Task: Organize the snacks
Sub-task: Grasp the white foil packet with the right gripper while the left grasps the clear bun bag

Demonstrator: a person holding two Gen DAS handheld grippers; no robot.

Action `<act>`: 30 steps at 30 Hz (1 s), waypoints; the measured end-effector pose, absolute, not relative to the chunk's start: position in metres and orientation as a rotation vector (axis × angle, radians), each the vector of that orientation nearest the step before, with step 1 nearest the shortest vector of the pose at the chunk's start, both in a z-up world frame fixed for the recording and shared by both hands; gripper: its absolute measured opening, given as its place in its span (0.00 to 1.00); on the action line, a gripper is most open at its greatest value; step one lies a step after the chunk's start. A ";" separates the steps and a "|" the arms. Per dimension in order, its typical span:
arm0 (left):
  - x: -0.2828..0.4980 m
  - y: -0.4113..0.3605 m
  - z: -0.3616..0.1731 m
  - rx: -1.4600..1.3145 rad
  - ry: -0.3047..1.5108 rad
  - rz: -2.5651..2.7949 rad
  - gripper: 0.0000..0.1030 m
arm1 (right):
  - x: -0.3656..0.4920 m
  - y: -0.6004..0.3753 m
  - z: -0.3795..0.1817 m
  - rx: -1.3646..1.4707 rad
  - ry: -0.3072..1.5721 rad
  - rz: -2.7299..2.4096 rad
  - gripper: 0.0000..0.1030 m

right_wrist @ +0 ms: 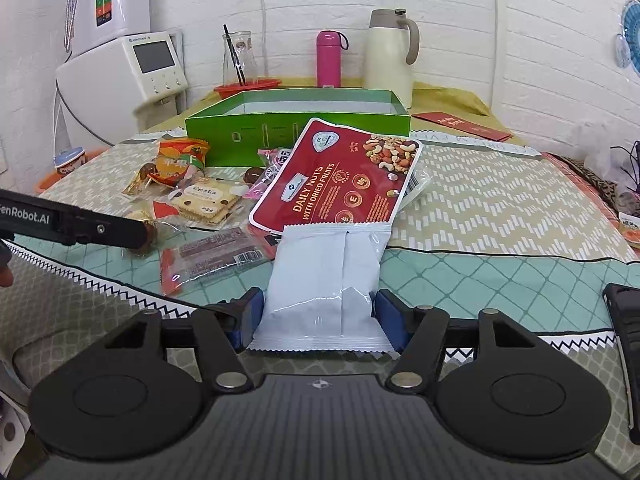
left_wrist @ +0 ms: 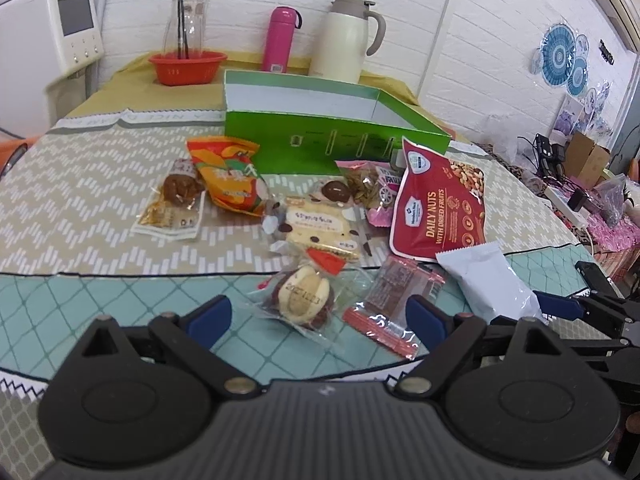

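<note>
A green open box [left_wrist: 320,140] stands at the back of the table; it also shows in the right wrist view [right_wrist: 296,128]. Snack packs lie in front of it: a red Daily Nuts bag [left_wrist: 436,208] [right_wrist: 340,184], a white pouch [left_wrist: 492,284] [right_wrist: 328,280], a round pastry pack [left_wrist: 304,300], a red-edged bar pack [left_wrist: 396,304] [right_wrist: 212,260], a biscuit pack [left_wrist: 316,224] [right_wrist: 204,202], an orange bag [left_wrist: 232,180]. My left gripper [left_wrist: 318,320] is open around the pastry and bar packs. My right gripper [right_wrist: 318,312] has its jaws against both sides of the white pouch.
A red basket [left_wrist: 188,66], a glass carafe [left_wrist: 186,26], a pink bottle [left_wrist: 280,38] and a cream thermos jug [left_wrist: 348,40] stand behind the box. A white appliance [right_wrist: 120,76] is at the left. Clutter lies at the right [left_wrist: 576,184].
</note>
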State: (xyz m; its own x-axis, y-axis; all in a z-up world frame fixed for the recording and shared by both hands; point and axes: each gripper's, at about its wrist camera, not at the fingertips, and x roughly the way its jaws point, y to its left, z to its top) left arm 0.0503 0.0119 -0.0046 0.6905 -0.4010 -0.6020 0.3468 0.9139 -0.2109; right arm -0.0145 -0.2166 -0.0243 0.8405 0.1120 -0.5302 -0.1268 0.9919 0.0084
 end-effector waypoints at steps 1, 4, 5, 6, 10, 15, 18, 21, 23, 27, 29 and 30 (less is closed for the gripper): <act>0.054 0.012 -0.005 -0.085 0.701 -0.418 0.85 | -0.014 -0.216 -0.024 -0.031 0.560 0.126 0.99; 0.062 0.011 -0.004 -0.075 0.699 -0.433 0.85 | -0.014 -0.211 -0.024 -0.047 0.555 0.117 1.00; 0.065 0.010 -0.004 -0.065 0.699 -0.431 0.85 | -0.014 -0.210 -0.024 -0.050 0.556 0.119 1.00; 0.067 0.008 -0.005 -0.055 0.700 -0.430 0.85 | -0.013 -0.208 -0.024 -0.052 0.557 0.122 1.00; 0.074 0.009 -0.009 -0.046 0.708 -0.432 0.74 | -0.012 -0.205 -0.024 -0.069 0.567 0.121 1.00; 0.077 0.015 -0.010 -0.063 0.725 -0.449 0.64 | -0.009 -0.207 -0.024 -0.061 0.572 0.133 1.00; 0.078 0.015 -0.011 -0.064 0.721 -0.444 0.64 | -0.007 -0.206 -0.029 -0.062 0.581 0.129 1.00; 0.079 0.014 -0.013 -0.068 0.728 -0.442 0.65 | -0.007 -0.206 -0.030 -0.062 0.577 0.123 1.00; 0.079 0.016 -0.015 -0.079 0.736 -0.441 0.66 | -0.008 -0.207 -0.028 -0.053 0.572 0.123 1.00; 0.078 0.016 -0.015 -0.066 0.743 -0.447 0.51 | -0.007 -0.207 -0.027 -0.049 0.569 0.118 1.00; 0.075 0.014 -0.013 -0.043 0.739 -0.454 0.49 | -0.007 -0.207 -0.028 -0.050 0.566 0.114 1.00; 0.075 0.013 -0.014 -0.039 0.741 -0.459 0.49 | -0.006 -0.206 -0.028 -0.050 0.569 0.112 1.00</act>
